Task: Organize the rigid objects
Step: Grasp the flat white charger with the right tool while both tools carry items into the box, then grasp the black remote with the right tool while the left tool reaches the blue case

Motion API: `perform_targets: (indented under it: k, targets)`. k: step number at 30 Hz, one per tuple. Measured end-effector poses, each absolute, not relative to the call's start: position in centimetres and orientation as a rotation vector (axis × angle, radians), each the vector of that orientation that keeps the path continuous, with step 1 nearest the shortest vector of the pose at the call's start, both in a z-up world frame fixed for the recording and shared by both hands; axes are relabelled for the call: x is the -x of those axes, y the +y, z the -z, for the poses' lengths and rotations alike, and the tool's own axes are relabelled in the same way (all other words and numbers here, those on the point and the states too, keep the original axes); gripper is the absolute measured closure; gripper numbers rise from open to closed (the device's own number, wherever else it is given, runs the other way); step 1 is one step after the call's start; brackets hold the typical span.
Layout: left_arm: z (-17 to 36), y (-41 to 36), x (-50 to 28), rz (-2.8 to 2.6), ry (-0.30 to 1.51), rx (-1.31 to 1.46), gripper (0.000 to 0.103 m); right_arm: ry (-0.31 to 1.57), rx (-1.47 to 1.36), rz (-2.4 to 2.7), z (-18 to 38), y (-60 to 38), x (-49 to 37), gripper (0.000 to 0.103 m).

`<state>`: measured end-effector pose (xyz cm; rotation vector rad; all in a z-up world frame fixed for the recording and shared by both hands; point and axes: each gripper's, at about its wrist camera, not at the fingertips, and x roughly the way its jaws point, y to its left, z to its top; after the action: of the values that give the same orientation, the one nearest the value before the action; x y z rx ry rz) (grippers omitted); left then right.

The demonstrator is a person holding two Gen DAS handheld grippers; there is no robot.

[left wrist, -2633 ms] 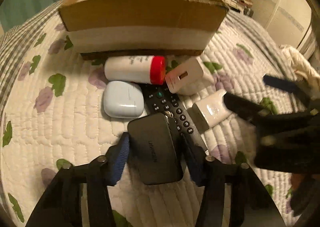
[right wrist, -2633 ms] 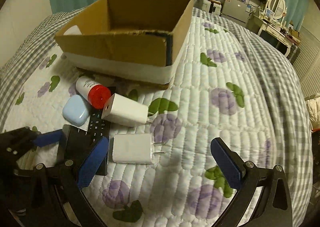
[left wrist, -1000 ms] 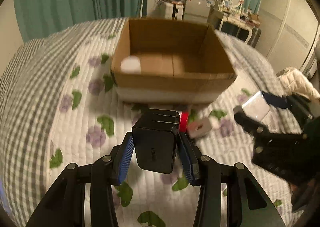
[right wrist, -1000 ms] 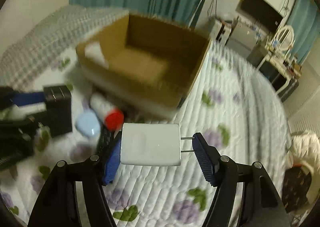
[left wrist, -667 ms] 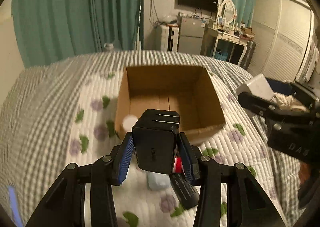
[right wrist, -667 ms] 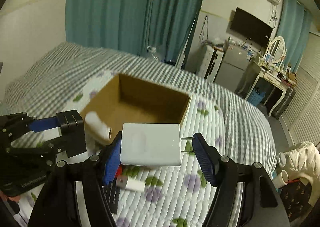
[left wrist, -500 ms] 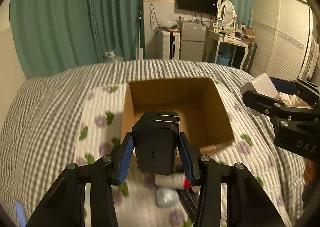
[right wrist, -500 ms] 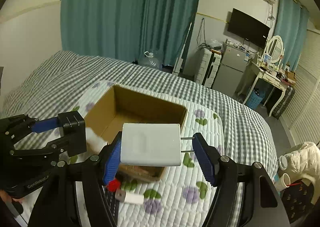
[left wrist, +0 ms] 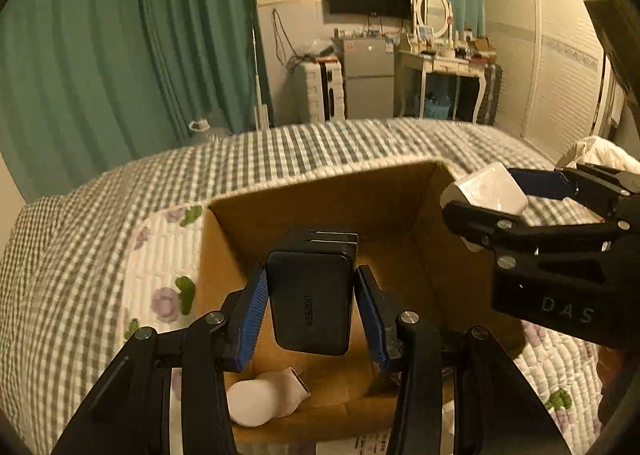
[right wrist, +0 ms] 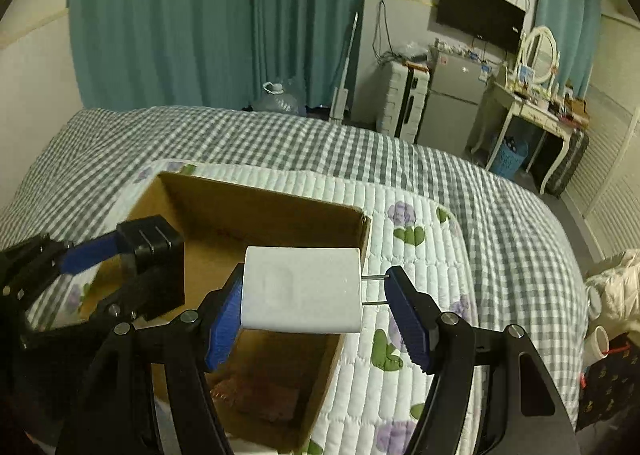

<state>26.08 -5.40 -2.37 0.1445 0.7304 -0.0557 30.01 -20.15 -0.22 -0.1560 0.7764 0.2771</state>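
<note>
My left gripper (left wrist: 312, 309) is shut on a black charger (left wrist: 310, 303) and holds it above the open cardboard box (left wrist: 320, 199). My right gripper (right wrist: 316, 307) is shut on a white charger (right wrist: 300, 295), its prongs pointing right, above the box's right part (right wrist: 264, 199). Each gripper shows in the other view: the right with the white charger (left wrist: 486, 189), the left with the black charger (right wrist: 154, 255). A white rounded object (left wrist: 264, 399) lies on the box floor near the front.
The box stands on a floral quilt (right wrist: 416, 239) over a grey checked bedspread (right wrist: 280, 135). A white item (left wrist: 360, 445) shows below the box front. Teal curtains, a fridge and a dressing table stand beyond the bed.
Both grippers have moved forward and now hang over the box, each still holding its charger. The items in front of the box have dropped out of view.
</note>
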Motion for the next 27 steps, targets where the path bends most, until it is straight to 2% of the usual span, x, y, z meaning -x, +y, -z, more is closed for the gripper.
perform_targets:
  k: [6, 9, 12, 13, 18, 22, 25, 27]
  targets:
    - [4.8, -5.9, -26.6, 0.059, 0.78, -0.144, 0.059, 0.796, 0.162, -0.293, 1.9, -19.9, -31.0, 0.035]
    - [4.0, -6.3, -26.0, 0.058, 0.721, -0.15, 0.06, 0.781, 0.157, -0.308, 2.1, -19.9, -30.9, 0.035]
    - [2.6, -6.4, -26.0, 0.06, 0.715, -0.132, 0.058, 0.771, 0.135, -0.313, 1.6, -20.2, -30.7, 0.023]
    - [2.3, -6.4, -26.1, 0.057, 0.725, -0.132, 0.057, 0.76, 0.125, -0.305, 1.1, -20.4, -30.6, 0.023]
    - [1.4, -5.9, -25.2, 0.04, 0.773, -0.132, 0.048, 0.741, 0.107, -0.287, -1.8, -21.5, -29.3, 0.018]
    - [-0.3, -5.1, -22.7, 0.038, 0.763, -0.114, 0.032, 0.715, 0.143, -0.279, -4.4, -22.1, -26.8, 0.015]
    - [-1.8, -4.0, -19.8, 0.062, 0.762, -0.07, 0.03, 0.7, 0.178, -0.276, -6.0, -22.4, -24.2, 0.013]
    - [-2.5, -3.4, -18.2, 0.073, 0.774, -0.044, 0.023, 0.697, 0.184, -0.28, -6.8, -22.6, -22.2, 0.012]
